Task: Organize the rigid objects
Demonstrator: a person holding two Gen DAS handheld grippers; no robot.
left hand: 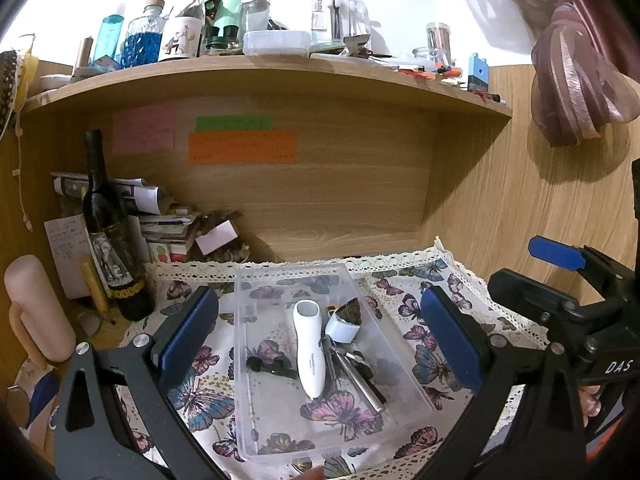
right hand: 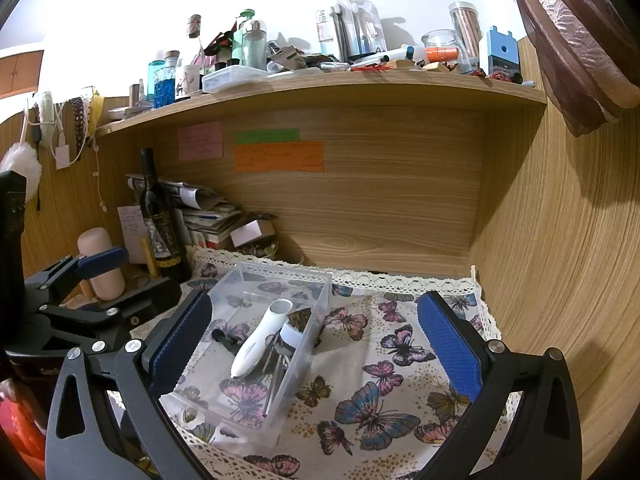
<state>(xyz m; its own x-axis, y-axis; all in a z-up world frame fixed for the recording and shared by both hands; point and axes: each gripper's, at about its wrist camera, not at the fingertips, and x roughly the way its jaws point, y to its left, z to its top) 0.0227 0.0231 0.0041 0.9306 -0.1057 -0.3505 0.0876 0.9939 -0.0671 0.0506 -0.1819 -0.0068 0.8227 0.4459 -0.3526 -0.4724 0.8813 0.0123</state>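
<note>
Clear plastic bin (left hand: 256,360) resting on a butterfly-print cloth (left hand: 432,364) with lace edging, set toward the cloth's left half and well short of its right edge. Inside the bin, gathered in a loose cluster against the right wall: a white handheld device (left hand: 309,350), a roll of white tape (left hand: 341,330), a small dark cone-shaped piece (left hand: 352,310), a bunch of metal tools or keys (left hand: 352,372), and a small black part (left hand: 266,367) lying apart to the left. White device lying lengthwise along the bin, rounded open end toward the far wall, narrow tip toward the near edge.

Left gripper (left hand: 320,336) spread wide, holding nothing, straddling the bin so that the cluster sits directly ahead between the blue pads (left hand: 192,324). Right gripper (right hand: 312,344) likewise wide open and empty, aimed mostly at bare cloth, with the bin off toward its left finger. Left gripper judged the nearer and better lined up; fingers set across the device's long axis, so a grasp across its width looks ready without turning. No loose items visible on the cloth outside the bin.
</note>
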